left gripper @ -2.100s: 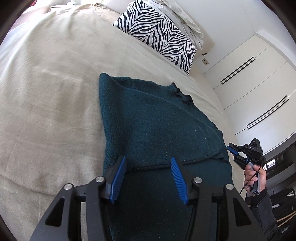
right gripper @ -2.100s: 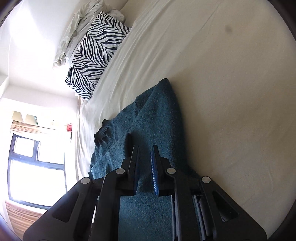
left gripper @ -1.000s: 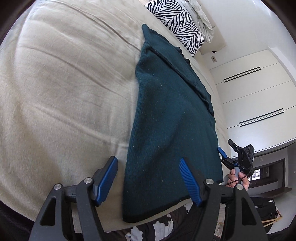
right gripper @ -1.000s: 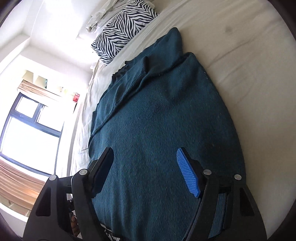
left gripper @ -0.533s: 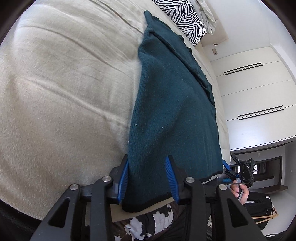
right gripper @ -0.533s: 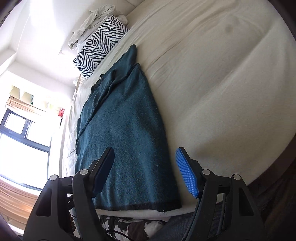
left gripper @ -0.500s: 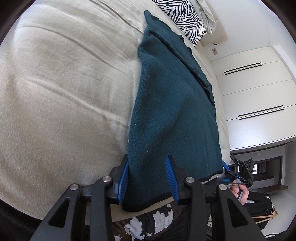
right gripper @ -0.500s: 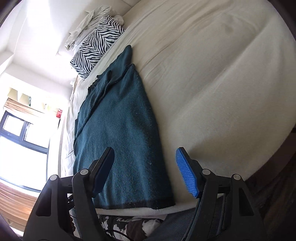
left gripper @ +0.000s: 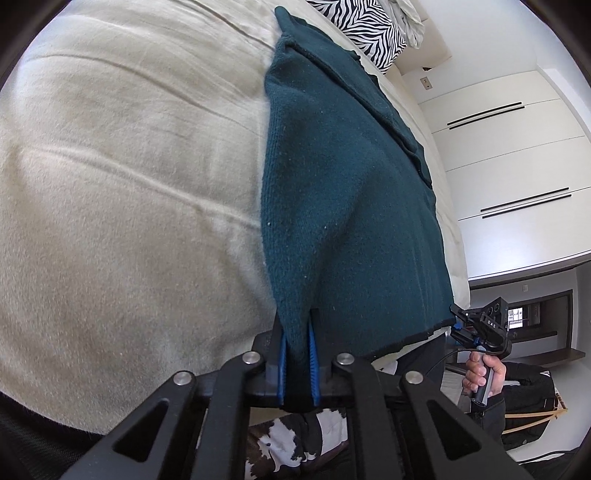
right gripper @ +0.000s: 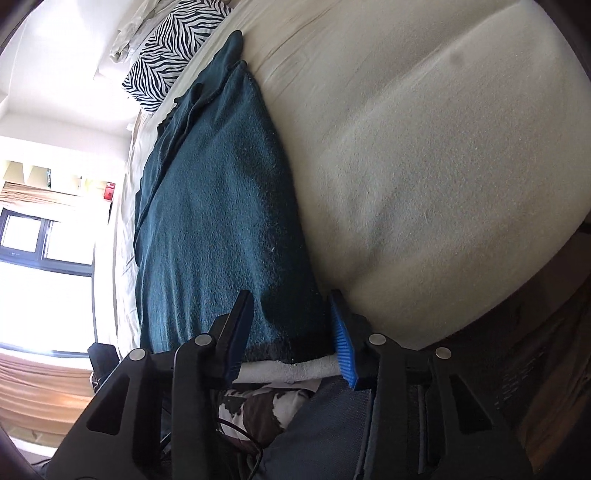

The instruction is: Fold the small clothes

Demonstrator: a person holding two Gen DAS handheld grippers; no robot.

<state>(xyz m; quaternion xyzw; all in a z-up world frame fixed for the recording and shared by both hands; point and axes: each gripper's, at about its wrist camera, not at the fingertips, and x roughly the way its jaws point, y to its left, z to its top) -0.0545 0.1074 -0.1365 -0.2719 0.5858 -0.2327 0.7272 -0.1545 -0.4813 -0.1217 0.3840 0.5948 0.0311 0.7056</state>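
A dark teal knitted garment [left gripper: 343, 177] lies lengthwise on the cream bed [left gripper: 129, 166], its hem at the near edge. My left gripper [left gripper: 296, 363] is shut on the garment's near left hem corner, which is pinched up between the blue pads. In the right wrist view the same garment [right gripper: 218, 206] fills the left middle. My right gripper [right gripper: 291, 332] is open, its jaws straddling the near right hem corner at the bed's edge. The right gripper also shows in the left wrist view [left gripper: 476, 328], held in a hand at the hem's far corner.
A zebra-print pillow [left gripper: 369, 29] lies at the head of the bed, also in the right wrist view [right gripper: 166, 55]. White wardrobe doors [left gripper: 517, 155] stand beyond the bed. A bright window [right gripper: 44, 266] is on the left. The person's patterned clothing [right gripper: 258, 406] is below the bed edge.
My left gripper has shut on the garment's near left hem corner. My right gripper has moved down and in, its open jaws now around the near right hem corner.
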